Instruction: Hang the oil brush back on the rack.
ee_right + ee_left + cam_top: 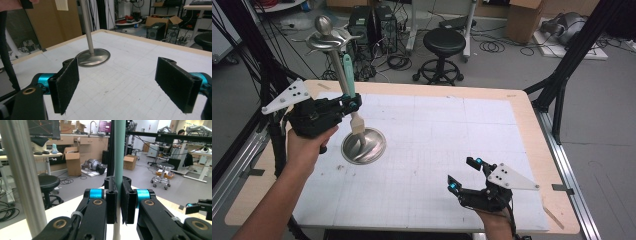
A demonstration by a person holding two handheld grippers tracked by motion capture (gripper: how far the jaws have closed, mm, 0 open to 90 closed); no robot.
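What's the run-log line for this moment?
left hand-held gripper: shut on teal-handled brush | brush: raised beside metal stand | right hand-held gripper: open, empty

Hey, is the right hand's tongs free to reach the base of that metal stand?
Probably yes: the right tongs are open and hold nothing, and bare mat lies between them and the stand's base.

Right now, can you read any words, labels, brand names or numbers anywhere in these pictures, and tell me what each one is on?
No text can be read.
Monitor in the left gripper view: coloured lines and marks, too blurred to read.
Second screen at the back: too small to read.
Cardboard boxes: no print that can be made out.
Teal-handled brush, metal stand, left tongs: no lettering visible.
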